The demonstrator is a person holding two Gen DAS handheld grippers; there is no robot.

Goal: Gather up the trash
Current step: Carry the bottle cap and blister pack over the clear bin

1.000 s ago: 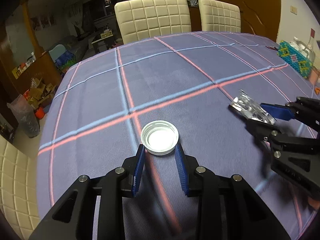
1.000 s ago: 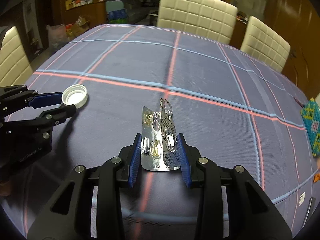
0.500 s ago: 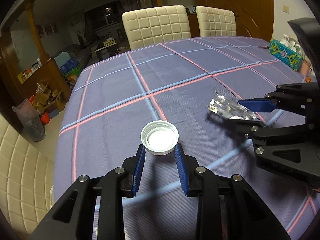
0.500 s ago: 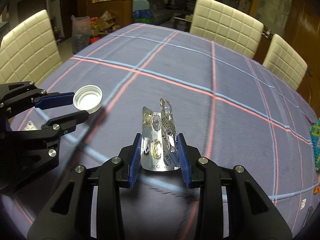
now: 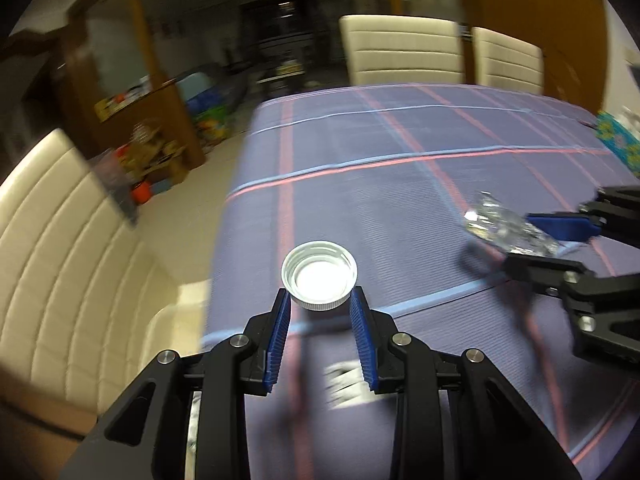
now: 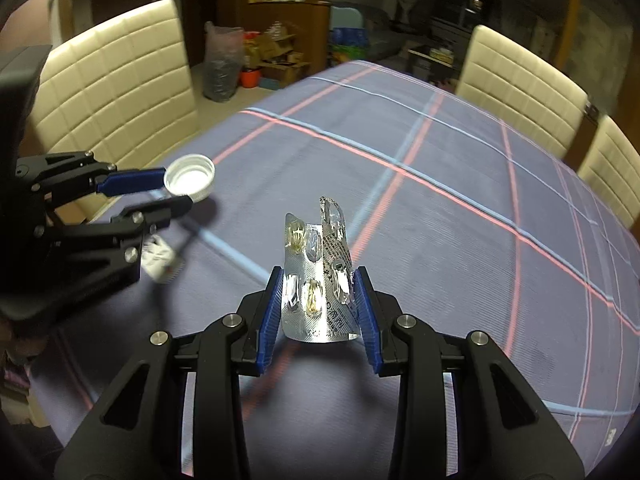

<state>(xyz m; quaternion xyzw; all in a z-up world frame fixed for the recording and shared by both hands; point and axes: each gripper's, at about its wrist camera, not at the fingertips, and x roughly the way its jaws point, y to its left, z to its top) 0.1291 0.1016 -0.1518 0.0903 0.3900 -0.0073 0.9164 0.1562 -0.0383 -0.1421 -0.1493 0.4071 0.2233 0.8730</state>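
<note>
My left gripper [image 5: 319,300] is shut on a white bottle cap [image 5: 319,274], open side up, held above the purple plaid tablecloth [image 5: 400,184]. It also shows in the right wrist view [image 6: 176,194], with the cap [image 6: 189,178] at its tips. My right gripper [image 6: 316,280] is shut on a crumpled silver pill blister pack [image 6: 318,276], held upright above the table. In the left wrist view the right gripper [image 5: 516,236] and the blister pack [image 5: 504,226] are at the right. A small white crumpled scrap [image 6: 158,258] lies on the cloth under the left gripper.
Cream quilted chairs stand at the table's left side [image 5: 60,264] and far side [image 5: 404,54]. A grey trash bag [image 6: 222,66] and cluttered boxes sit on the floor beyond the left edge. A turquoise patterned box [image 5: 618,142] sits at the far right of the table.
Both grippers have swung left toward the table's left edge while keeping their loads. The side chair and the floor have come into view. A white scrap now shows under the left gripper.
</note>
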